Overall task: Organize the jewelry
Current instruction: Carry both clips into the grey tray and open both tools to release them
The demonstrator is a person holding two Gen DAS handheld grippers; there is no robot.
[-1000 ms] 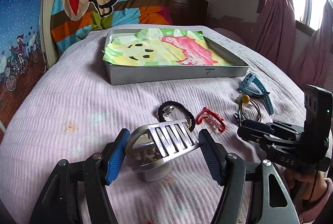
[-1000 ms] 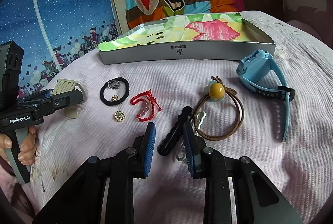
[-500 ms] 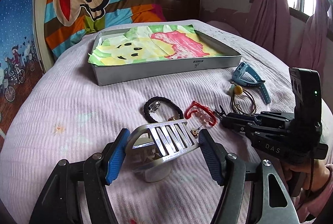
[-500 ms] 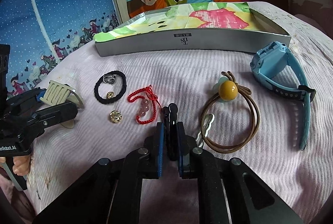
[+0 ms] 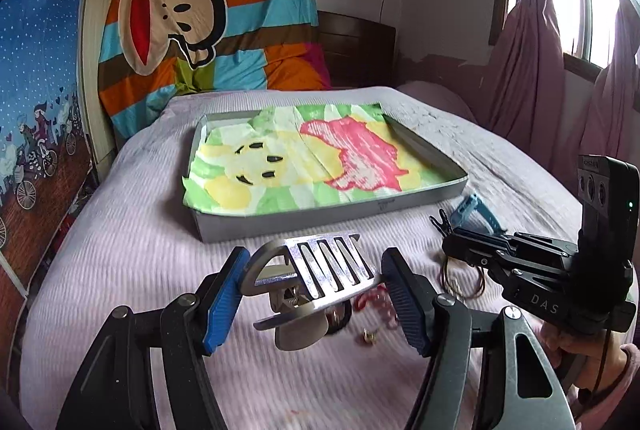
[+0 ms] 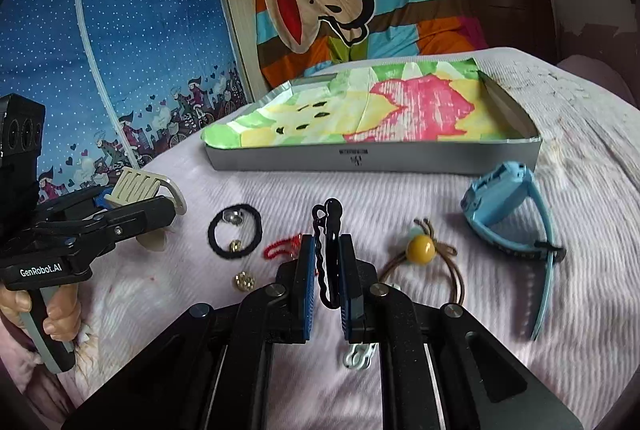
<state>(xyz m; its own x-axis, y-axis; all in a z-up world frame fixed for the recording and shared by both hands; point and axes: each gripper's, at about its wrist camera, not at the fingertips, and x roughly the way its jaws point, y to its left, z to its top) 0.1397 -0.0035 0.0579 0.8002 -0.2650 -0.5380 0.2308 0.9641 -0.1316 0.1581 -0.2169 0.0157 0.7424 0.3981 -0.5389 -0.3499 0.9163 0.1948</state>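
Note:
My left gripper [image 5: 316, 282] is shut on a silver slotted hair claw clip [image 5: 316, 274] and holds it above the bed, short of the grey tray [image 5: 320, 226]. It also shows in the right wrist view [image 6: 138, 190]. My right gripper [image 6: 325, 270] is shut on a black wavy hair clip [image 6: 328, 250], lifted off the bed. The tray [image 6: 372, 160] is lined with a bright cartoon cloth [image 6: 360, 110]. On the bed lie a black hair tie [image 6: 235, 236], a red cord bracelet [image 6: 282, 248], a gold stud [image 6: 245, 280], a yellow-bead hair tie [image 6: 422, 250] and a blue watch [image 6: 508, 214].
A white clip [image 6: 358, 354] lies under my right gripper. The pink ribbed bedspread [image 5: 132, 242] covers the bed. A striped monkey blanket [image 5: 200, 10] hangs at the head. Pink curtains [image 5: 532, 70] and a window are on the right.
Both grippers have lifted with their clips and moved toward the tray. The right gripper, open a second ago, closed on the black clip and raised it off the bed.

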